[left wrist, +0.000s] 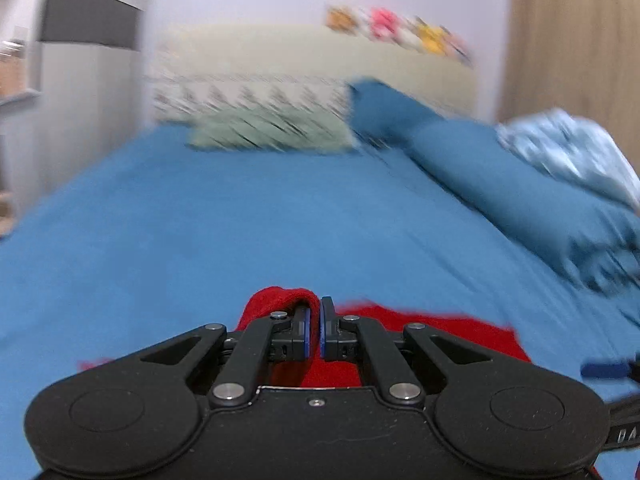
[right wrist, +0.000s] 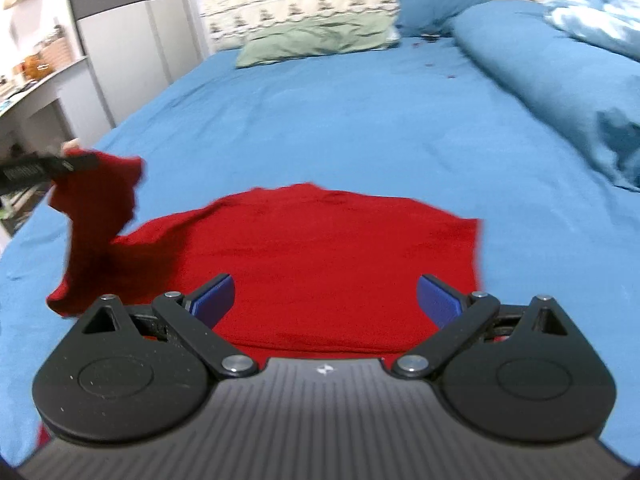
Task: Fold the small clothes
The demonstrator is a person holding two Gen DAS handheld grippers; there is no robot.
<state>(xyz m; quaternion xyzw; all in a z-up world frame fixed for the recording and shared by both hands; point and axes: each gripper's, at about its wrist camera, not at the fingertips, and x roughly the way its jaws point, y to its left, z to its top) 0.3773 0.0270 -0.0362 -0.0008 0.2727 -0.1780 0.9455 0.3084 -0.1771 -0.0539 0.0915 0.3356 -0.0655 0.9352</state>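
Observation:
A red garment [right wrist: 320, 256] lies spread on the blue bed sheet [right wrist: 320, 120]. My left gripper [left wrist: 315, 330] is shut on a red edge of the garment [left wrist: 280, 300] and holds it lifted; in the right wrist view it shows at the left [right wrist: 76, 164], with the red cloth hanging from it. My right gripper [right wrist: 325, 300] is open and empty, just above the near part of the garment, its blue pads [right wrist: 212, 296] spread wide. A tip of the right gripper [left wrist: 604, 369] shows at the right edge of the left wrist view.
A green pillow [right wrist: 316, 38] and a blue pillow [right wrist: 432, 0] lie at the head of the bed. A rolled blue duvet [right wrist: 552, 80] with a light blue blanket [right wrist: 600, 4] runs along the right side. A wardrobe [right wrist: 128, 32] and shelf stand at the left.

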